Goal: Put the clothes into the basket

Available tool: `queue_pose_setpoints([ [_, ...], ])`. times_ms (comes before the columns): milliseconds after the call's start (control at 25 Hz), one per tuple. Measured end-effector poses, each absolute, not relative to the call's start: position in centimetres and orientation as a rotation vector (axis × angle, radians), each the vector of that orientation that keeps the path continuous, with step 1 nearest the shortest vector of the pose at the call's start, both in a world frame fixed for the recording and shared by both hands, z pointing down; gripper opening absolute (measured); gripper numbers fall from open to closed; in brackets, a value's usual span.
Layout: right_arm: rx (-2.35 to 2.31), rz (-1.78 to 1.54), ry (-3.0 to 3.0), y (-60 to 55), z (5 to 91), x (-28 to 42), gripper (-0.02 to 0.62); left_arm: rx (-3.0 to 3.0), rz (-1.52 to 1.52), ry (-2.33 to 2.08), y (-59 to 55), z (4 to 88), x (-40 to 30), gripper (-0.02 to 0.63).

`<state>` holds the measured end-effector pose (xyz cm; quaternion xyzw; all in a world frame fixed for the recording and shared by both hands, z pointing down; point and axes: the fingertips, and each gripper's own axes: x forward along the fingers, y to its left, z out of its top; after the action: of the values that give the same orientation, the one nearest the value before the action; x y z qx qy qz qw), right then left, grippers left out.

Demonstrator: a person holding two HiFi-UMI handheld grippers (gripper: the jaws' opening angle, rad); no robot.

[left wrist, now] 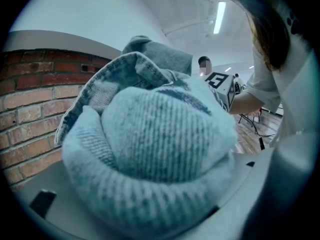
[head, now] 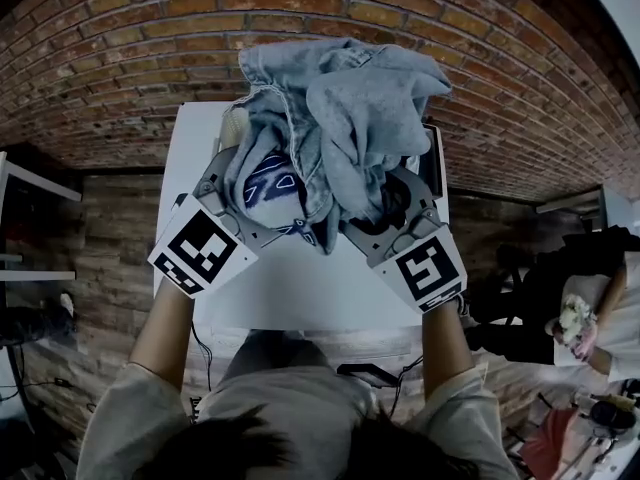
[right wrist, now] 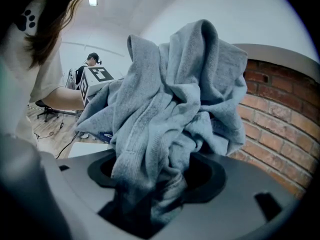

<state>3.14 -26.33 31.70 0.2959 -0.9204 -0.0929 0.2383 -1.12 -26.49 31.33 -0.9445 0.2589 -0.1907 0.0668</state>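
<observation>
Carrying step: left tool [head: 250, 196] and right tool [head: 393, 204] partly closed, both gripping clothes [head: 345, 108] over desk [head: 300, 293]; next I find the unseen basket, maybe 12 o'clock.

head view looks steeply down from above onto the worktop [head: 300, 293]. each gripper view sits close behind its fingers [right wrist: 252, 186], facing the clothes [right wrist: 170, 99] between them; all three share those clothes.
</observation>
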Motion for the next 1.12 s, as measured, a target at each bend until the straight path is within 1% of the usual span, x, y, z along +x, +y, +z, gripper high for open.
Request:
queue_pose_setpoints([
  [320, 0.822, -0.248, -2.496, -30.5, 33.9, 3.3, 0.327, -2.853, -0.568, 0.814, -30.6, 33.5, -1.1, 0.371],
  [600, 0.806, -0.189, -2.457, -32.2, 37.8, 2.9, 0.327, -2.898, -0.592, 0.848, -32.3, 37.6, -1.6, 0.371],
  [1120, 0.706, 0.103, -2.339, -32.8, 45.4, 3.2, 0.327, -3.066, -0.846, 0.894, -32.9, 45.4, -1.6, 0.371],
])
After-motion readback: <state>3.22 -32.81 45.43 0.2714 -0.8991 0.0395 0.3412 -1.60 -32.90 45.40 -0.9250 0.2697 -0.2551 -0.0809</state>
